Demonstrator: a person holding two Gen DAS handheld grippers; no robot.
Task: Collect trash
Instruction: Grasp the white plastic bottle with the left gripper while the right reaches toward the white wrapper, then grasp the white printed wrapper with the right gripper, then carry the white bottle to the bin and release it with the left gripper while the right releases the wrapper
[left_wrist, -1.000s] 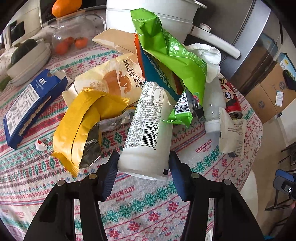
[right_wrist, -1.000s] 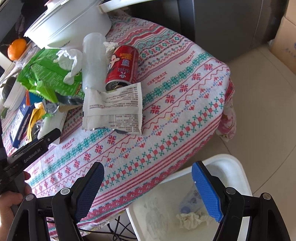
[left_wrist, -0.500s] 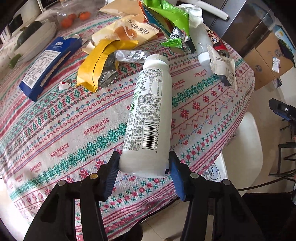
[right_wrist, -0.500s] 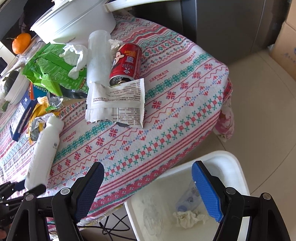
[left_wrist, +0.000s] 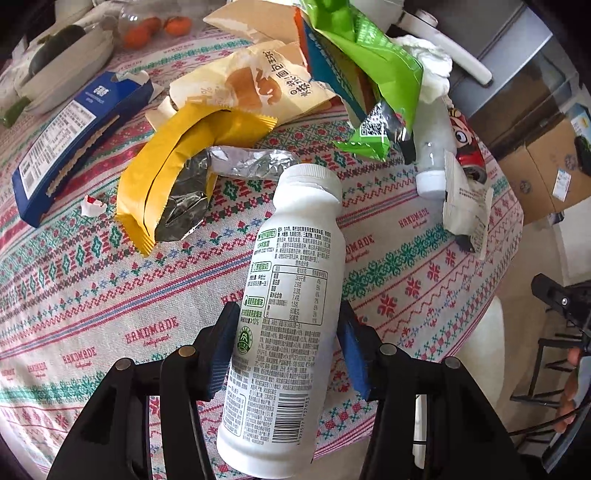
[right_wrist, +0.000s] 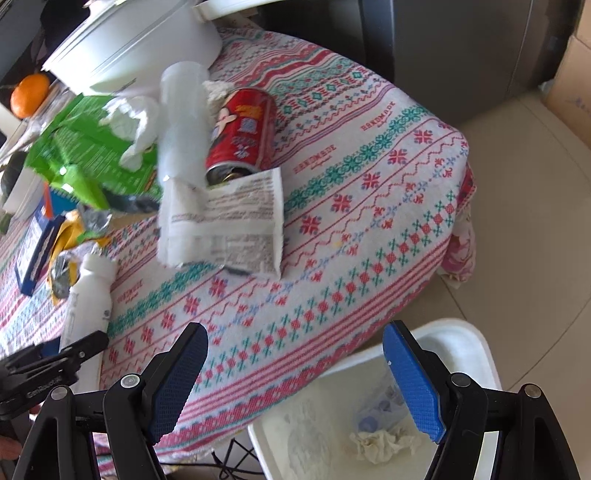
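Two blue pads of the left claw (left_wrist: 286, 350) press on the lower body of a white plastic drink bottle with a printed label (left_wrist: 291, 314), which is lifted clear above the near part of the surface covered in a red-and-green patterned cloth (left_wrist: 110, 295), its capped neck pointing toward the pile of wrappers. The bottle looks light and probably empty, judging by how it hangs from a grip near its base without drooping. Its wall is stiff enough to hold shape but likely to dent under hard squeezing, and the glossy label could slip. A hold nearer the middle of the body would balance it better than one close to the bottom.

The right claw (right_wrist: 295, 380) stands wide apart and empty, hovering over a white rectangular plastic bin (right_wrist: 476, 347) on the floor just past the surface's near edge; crumpled tissue lies inside the bin.

Among the remaining litter, a red drink can (right_wrist: 242, 136) lies on its side near the far edge, rigid and prone to rolling, while a white torn paper packet (right_wrist: 225, 221) against it is limp and best pinched by one edge.
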